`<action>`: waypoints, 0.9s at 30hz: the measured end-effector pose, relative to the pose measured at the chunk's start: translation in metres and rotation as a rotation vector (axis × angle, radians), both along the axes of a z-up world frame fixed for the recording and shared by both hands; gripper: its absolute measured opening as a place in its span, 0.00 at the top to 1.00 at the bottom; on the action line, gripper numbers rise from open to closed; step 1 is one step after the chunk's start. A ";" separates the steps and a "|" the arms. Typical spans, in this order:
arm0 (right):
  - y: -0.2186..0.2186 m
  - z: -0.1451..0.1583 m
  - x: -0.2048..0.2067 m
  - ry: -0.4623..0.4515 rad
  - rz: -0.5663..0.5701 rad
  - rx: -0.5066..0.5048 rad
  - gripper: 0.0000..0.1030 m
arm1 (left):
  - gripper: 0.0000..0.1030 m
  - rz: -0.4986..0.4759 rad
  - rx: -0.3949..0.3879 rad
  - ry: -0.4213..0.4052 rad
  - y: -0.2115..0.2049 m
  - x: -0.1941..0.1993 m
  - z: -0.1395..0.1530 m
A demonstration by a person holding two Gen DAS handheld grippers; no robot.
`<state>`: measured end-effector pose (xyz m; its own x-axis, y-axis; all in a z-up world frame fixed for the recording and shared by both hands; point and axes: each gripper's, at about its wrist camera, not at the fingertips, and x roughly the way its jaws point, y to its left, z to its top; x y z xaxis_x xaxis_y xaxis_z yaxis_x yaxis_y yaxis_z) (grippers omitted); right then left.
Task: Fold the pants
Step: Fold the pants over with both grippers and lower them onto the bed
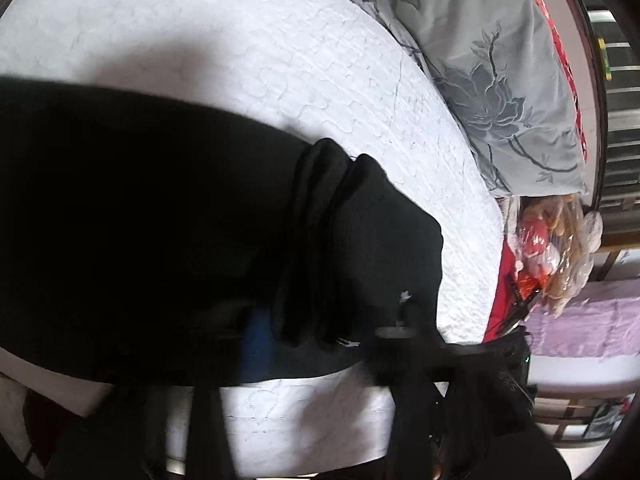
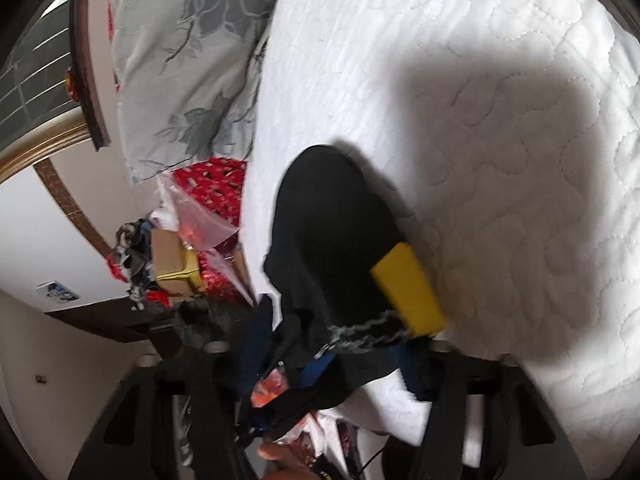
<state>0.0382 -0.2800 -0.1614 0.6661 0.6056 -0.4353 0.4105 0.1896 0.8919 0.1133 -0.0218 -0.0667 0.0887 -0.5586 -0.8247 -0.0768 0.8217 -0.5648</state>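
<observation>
The white quilted bedspread (image 1: 280, 80) fills both views, largest of all. At one o'clock in the left wrist view a grey floral pillow (image 1: 500, 80) lies at its edge; in the right wrist view it sits at eleven o'clock. The black pants (image 1: 180, 240) spread from nine o'clock to the centre of the left wrist view, bunched into folds near the middle. The left gripper (image 1: 276, 344) at six o'clock is clenched on that cloth. The right gripper (image 2: 344, 344) is likewise clamped on a fold of the pants, beside a small yellow tag (image 2: 408, 288) at five o'clock.
</observation>
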 end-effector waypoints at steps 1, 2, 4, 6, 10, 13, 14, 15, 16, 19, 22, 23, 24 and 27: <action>0.001 0.000 0.004 -0.005 0.014 -0.017 0.93 | 0.89 0.002 -0.015 0.012 0.009 -0.006 0.003; 0.003 0.003 0.006 -0.016 0.026 -0.027 0.93 | 0.90 0.010 -0.040 0.018 0.015 -0.010 0.009; 0.011 0.020 0.006 -0.100 0.069 -0.003 0.93 | 0.90 0.010 -0.001 -0.041 0.026 -0.017 0.024; 0.022 0.037 0.011 -0.143 0.149 -0.063 0.94 | 0.90 0.021 0.053 -0.068 0.035 -0.019 0.025; 0.035 0.011 0.016 -0.048 0.208 -0.094 0.93 | 0.89 0.012 0.148 -0.049 0.035 -0.021 -0.002; 0.033 -0.017 0.011 0.012 0.205 -0.077 0.89 | 0.89 -0.002 0.177 -0.074 0.030 -0.023 -0.006; 0.033 -0.017 0.011 0.009 0.217 -0.071 0.88 | 0.89 -0.006 0.167 -0.082 0.031 -0.024 -0.003; 0.032 -0.013 0.011 0.010 0.223 -0.080 0.81 | 0.88 -0.016 0.155 -0.086 0.033 -0.024 0.001; 0.030 -0.005 0.009 0.007 0.234 -0.092 0.79 | 0.86 -0.028 0.140 -0.087 0.037 -0.024 0.004; 0.023 0.018 -0.002 -0.009 0.318 -0.109 0.69 | 0.80 -0.040 0.097 -0.132 0.058 -0.030 0.022; 0.006 0.054 -0.015 -0.101 0.319 -0.170 0.69 | 0.80 0.002 0.076 -0.193 0.079 -0.032 0.042; 0.001 0.064 -0.016 -0.138 0.299 -0.204 0.68 | 0.80 0.018 0.024 -0.194 0.079 -0.028 0.049; -0.003 0.075 -0.017 -0.179 0.276 -0.243 0.65 | 0.80 0.020 -0.014 -0.187 0.076 -0.024 0.054; 0.004 0.091 -0.003 -0.230 0.266 -0.287 0.63 | 0.74 -0.014 -0.007 -0.206 0.047 -0.012 0.060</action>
<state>0.0353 -0.2755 -0.0701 0.6029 0.6453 -0.4691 0.1110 0.5144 0.8503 0.1013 0.0251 -0.0068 0.2471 -0.5665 -0.7861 0.0521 0.8179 -0.5730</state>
